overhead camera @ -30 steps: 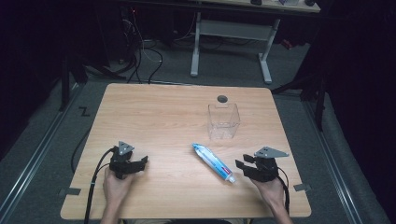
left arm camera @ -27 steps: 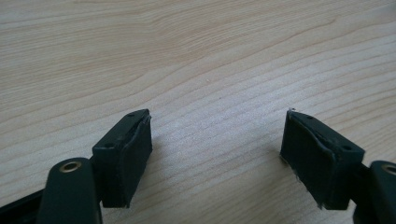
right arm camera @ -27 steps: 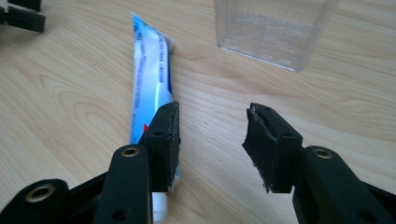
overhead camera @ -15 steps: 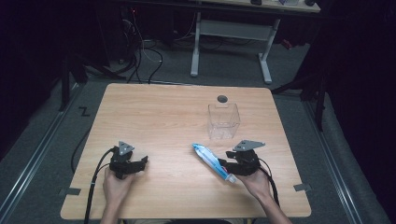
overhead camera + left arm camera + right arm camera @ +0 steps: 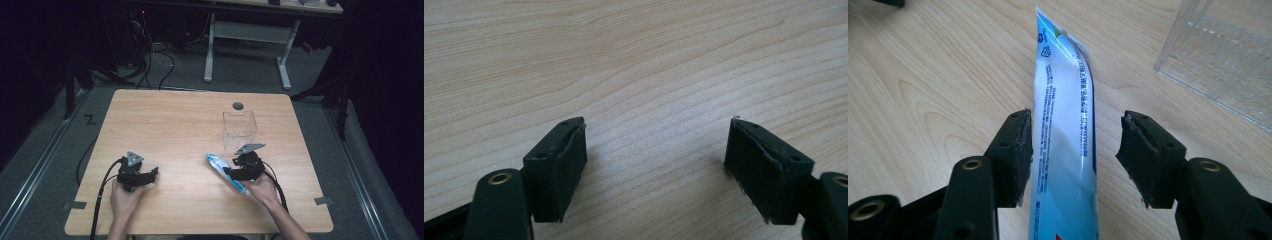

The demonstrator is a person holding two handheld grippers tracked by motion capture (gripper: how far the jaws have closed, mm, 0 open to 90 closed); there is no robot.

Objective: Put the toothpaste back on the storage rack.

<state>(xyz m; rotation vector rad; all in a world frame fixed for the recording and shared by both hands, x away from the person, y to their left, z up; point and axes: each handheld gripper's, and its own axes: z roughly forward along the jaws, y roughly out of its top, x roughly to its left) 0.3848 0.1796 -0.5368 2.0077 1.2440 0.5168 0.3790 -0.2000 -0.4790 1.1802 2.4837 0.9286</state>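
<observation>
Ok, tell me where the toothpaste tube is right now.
The toothpaste tube lies flat on the table, right of centre in the high view, between the open jaws of the right gripper, just short of the clear box.

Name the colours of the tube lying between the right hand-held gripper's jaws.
The tube is white and light blue with small print, clearest in the right gripper view.

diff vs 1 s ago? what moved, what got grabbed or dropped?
The right gripper slid left across the table to the toothpaste tube. Its jaws have just been opening and now straddle the tube; the left finger looks to be at the tube's edge, the right finger is apart from it, so no grip yet. Unchanged: left gripper open on bare wood, tube where it lay, clear box behind it.
</observation>
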